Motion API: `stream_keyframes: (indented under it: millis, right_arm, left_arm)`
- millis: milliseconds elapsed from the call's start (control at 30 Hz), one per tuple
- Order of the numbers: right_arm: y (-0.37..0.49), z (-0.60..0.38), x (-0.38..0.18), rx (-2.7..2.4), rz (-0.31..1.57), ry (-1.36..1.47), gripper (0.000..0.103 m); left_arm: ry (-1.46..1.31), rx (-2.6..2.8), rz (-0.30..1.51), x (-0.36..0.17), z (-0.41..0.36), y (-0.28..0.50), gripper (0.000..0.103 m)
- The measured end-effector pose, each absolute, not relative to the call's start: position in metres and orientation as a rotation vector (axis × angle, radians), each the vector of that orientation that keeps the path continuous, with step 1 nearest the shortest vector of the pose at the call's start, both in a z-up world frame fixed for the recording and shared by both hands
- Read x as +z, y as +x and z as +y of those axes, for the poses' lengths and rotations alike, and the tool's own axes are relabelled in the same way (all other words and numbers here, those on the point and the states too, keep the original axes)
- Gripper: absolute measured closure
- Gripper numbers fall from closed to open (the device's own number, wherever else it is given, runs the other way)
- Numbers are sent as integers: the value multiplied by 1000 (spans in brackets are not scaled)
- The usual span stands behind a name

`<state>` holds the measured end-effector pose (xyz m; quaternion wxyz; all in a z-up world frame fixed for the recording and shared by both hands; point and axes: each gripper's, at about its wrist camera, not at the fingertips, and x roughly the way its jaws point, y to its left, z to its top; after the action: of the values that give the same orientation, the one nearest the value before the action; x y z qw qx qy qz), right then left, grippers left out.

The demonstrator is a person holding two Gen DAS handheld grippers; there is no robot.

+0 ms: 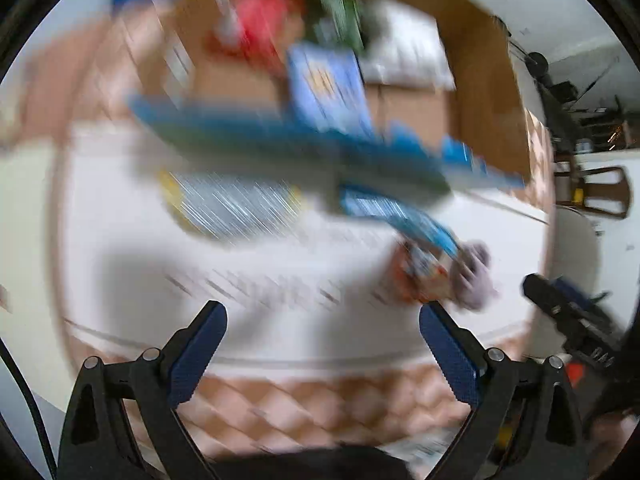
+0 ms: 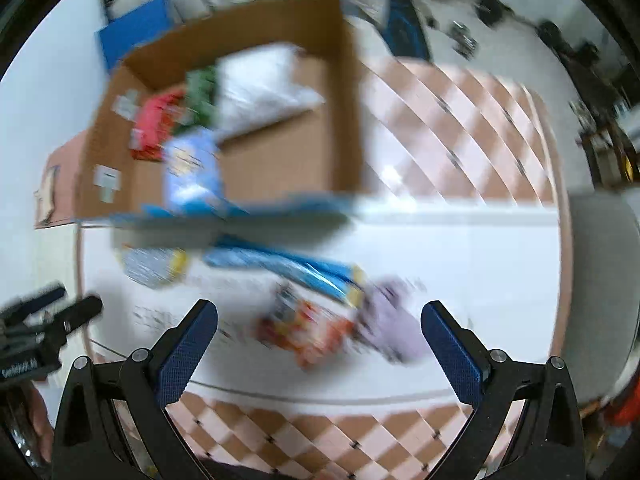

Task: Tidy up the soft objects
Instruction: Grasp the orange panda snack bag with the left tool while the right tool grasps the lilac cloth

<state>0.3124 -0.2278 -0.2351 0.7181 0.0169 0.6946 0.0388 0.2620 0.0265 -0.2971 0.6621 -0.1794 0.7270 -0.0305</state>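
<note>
Soft packets [image 2: 308, 332] and a lilac cloth [image 2: 390, 324] lay blurred on the white desk [image 2: 460, 264], near a cardboard box [image 2: 344, 92] holding more packets. Both the left claw [image 1: 322, 322] and right claw [image 2: 320, 320] gaped wide, holding nothing.

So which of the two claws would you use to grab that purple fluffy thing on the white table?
Probably the right gripper: its jaws are open and the purple soft item lies just ahead, near its right finger. From the left gripper, also open, it sits far off to the right. Both views are blurred.
</note>
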Motion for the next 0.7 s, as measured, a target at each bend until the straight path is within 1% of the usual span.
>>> stream_keyframes:
  millis: [33, 133, 333, 600, 633, 667, 700]
  right_arm:
    - [305, -239, -242, 68, 1552, 60, 0]
    - [285, -278, -265, 6, 1596, 151, 0]
    - [265, -321, -287, -68, 1603, 238, 0]
    - [266, -342, -294, -83, 1603, 269, 0]
    - [269, -342, -294, -79, 1603, 267, 0]
    - [272, -341, -295, -74, 1603, 265, 0]
    - [275, -340, -297, -67, 1604, 257, 0]
  left_arm:
    - [-463, -92, 1669, -309, 16, 260, 7]
    - [-541, -137, 1716, -332, -16, 266, 7]
    - [-558, -192, 1796, -364, -69, 281, 7]
    - [-526, -125, 1896, -408, -95, 305, 7]
    - [-516, -122, 1896, -413, -97, 305, 15]
    - [-505, -120, 1894, -415, -98, 304, 26]
    - [-464, -104, 1899, -419, -101, 302, 46]
